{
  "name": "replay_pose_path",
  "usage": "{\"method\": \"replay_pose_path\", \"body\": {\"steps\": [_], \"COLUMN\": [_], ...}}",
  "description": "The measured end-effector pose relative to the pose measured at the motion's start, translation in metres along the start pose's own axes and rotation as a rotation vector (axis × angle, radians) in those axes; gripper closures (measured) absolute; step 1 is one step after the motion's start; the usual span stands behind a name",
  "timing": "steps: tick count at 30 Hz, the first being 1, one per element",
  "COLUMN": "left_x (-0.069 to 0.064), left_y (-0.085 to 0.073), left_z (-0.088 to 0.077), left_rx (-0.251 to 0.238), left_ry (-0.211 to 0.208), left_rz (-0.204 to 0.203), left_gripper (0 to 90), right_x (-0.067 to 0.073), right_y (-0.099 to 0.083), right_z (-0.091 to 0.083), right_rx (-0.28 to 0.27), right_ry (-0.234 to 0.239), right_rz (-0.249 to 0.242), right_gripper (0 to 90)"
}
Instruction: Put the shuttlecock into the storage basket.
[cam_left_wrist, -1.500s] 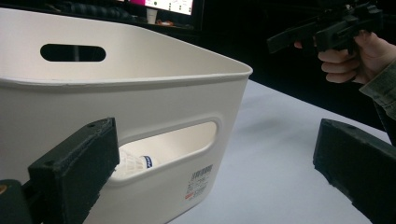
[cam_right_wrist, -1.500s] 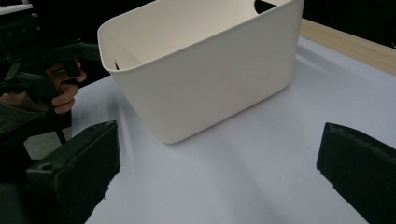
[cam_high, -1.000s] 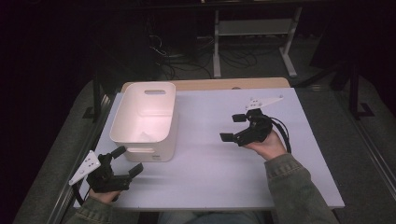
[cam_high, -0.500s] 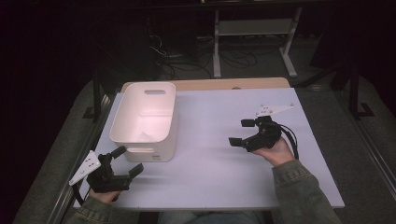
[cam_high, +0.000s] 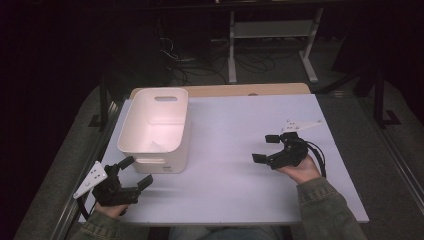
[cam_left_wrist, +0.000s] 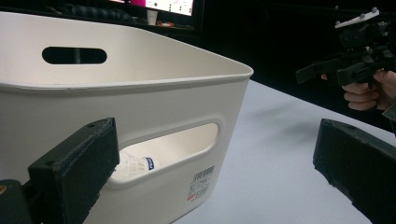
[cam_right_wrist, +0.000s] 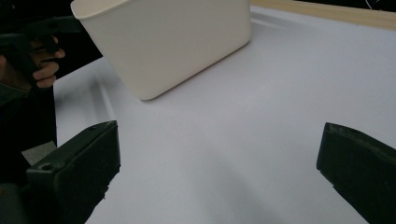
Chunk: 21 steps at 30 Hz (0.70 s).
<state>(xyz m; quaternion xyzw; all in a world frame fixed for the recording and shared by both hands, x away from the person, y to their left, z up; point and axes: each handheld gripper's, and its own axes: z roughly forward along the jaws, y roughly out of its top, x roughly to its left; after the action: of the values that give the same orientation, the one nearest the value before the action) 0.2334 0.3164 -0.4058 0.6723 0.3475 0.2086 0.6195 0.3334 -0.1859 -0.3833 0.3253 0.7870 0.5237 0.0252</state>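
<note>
A white rectangular plastic bin (cam_high: 172, 145) with rounded corners stands upright on the pale lilac table top (cam_high: 235, 180), toward the table's left and far side. Its walls flare slightly outward toward an open rim, and each short end has an oval handle slot; the near end also carries a small barcode label below its slot (clear in the left gripper view). Through that near slot a small white object with a blue band (cam_left_wrist: 135, 163) shows lying on the bin's floor; what it is cannot be told. The bin's long axis runs from the person's side away toward the far edge of the table, a short end facing the left gripper.

The left gripper (cam_high: 136, 172) is low at the near left corner of the table, just beside the bin's near end, its jaws spread wide with nothing between them. The right gripper (cam_high: 266, 148) is held above the table's right half, well apart from the bin, jaws likewise wide and empty, pointing toward the bin.

Compared with a second ago, the right gripper has drawn back toward the person and a little rightward, away from the table's centre. The left gripper and the bin lie as before.
</note>
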Motion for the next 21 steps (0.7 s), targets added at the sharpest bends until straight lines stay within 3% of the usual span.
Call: {"method": "replay_pose_path", "body": {"steps": [21], "left_x": [0.0], "left_y": [0.0], "left_z": [0.0], "left_rx": [-0.007], "left_ry": [0.0], "left_rz": [-0.006], "left_gripper": [0.0], "right_x": [0.0], "right_y": [-0.026], "right_z": [-0.023], "right_rx": [-0.041], "right_ry": [-0.047], "right_rz": [-0.023], "right_gripper": [0.0]}}
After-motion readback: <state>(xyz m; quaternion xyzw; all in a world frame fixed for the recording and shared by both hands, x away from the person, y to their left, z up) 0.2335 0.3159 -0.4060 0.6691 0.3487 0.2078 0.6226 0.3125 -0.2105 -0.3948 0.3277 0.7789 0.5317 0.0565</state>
